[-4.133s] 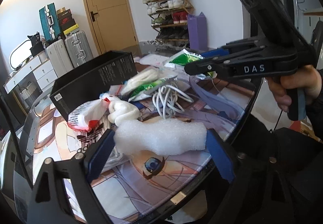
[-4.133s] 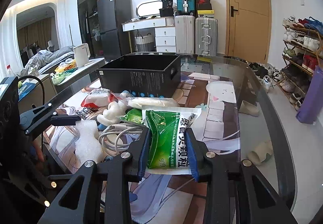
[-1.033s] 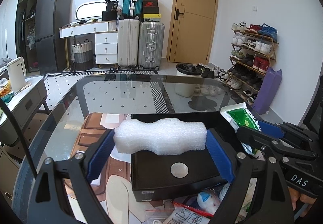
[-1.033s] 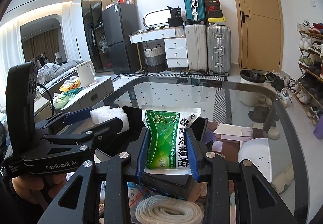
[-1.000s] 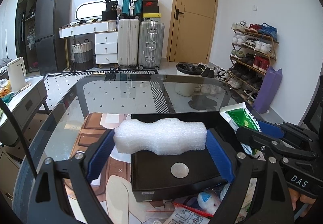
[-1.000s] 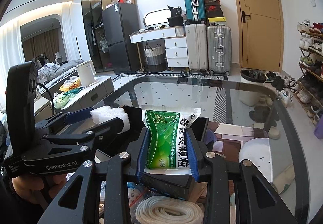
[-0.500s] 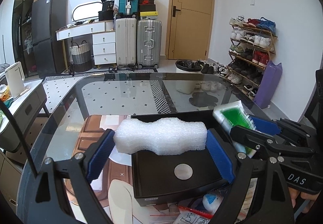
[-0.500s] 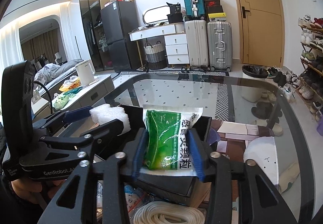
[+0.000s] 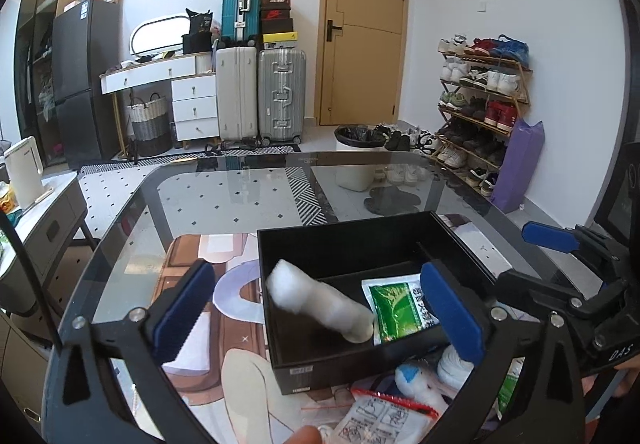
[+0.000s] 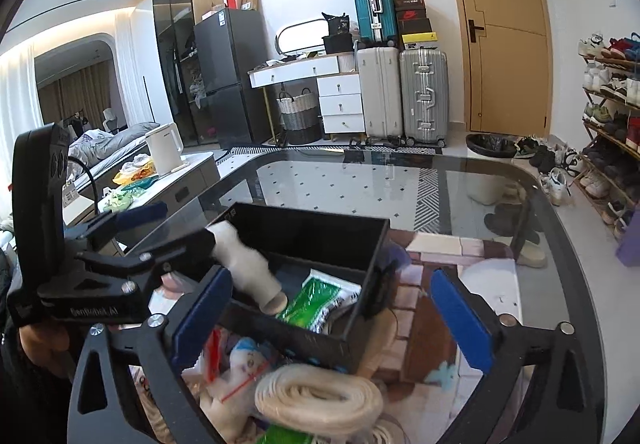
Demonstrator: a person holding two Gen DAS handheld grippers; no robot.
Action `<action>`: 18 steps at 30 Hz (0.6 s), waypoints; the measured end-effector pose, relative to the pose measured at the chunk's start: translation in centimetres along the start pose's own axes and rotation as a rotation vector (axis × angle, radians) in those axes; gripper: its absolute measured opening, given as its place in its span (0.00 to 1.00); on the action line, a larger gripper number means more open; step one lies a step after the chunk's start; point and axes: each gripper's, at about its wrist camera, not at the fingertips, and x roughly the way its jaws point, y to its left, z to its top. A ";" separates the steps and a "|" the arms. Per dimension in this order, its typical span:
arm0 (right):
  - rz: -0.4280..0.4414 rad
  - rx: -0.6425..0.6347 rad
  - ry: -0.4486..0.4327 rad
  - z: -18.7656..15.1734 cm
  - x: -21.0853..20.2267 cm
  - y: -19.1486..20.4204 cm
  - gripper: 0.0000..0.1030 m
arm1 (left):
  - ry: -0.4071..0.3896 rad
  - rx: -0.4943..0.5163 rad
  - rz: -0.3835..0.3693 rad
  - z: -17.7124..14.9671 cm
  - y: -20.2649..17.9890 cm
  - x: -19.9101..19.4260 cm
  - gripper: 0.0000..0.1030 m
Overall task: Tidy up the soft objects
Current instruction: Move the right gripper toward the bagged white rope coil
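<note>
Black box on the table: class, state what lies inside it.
Inside the black box: a white foam piece, tilted, and a green packet lying flat. The near wall hides part of the floor.

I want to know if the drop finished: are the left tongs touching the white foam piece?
Apart. In the left wrist view the left tongs stand open and the white foam piece, motion-blurred, lies in the black box, clear of both blue pads.

Beyond the glass desk (image 9: 224, 196) stand 3 suitcases — a teal one (image 9: 241, 4) on top of a white one (image 9: 237, 92), with a silver one (image 9: 282, 94) beside it. A tan door (image 9: 362, 28) is shut. A shoe rack (image 9: 480, 100) lines the right wall, a purple bag (image 9: 518, 164) leaning at its end. A white kettle (image 10: 164, 148) sits on a side counter — left of the desk.
</note>
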 end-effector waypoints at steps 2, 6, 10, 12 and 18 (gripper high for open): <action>-0.004 0.000 0.017 -0.5 -0.4 -0.1 0.99 | 0.004 0.002 -0.008 -0.2 0.1 -0.5 1.00; -0.007 -0.009 0.031 -1.5 -1.6 0.0 0.99 | 0.009 0.011 -0.012 -0.5 0.4 -1.5 1.00; -0.010 -0.009 0.046 -2.3 -2.2 0.1 0.99 | 0.006 0.017 -0.005 -1.1 0.9 -2.6 1.00; -0.008 -0.012 0.061 -2.6 -2.4 0.2 0.99 | 0.009 0.013 -0.012 -1.5 1.1 -3.1 1.00; -0.012 -0.039 0.090 -3.7 -2.8 1.0 0.99 | 0.036 0.027 -0.017 -3.3 1.3 -3.7 1.00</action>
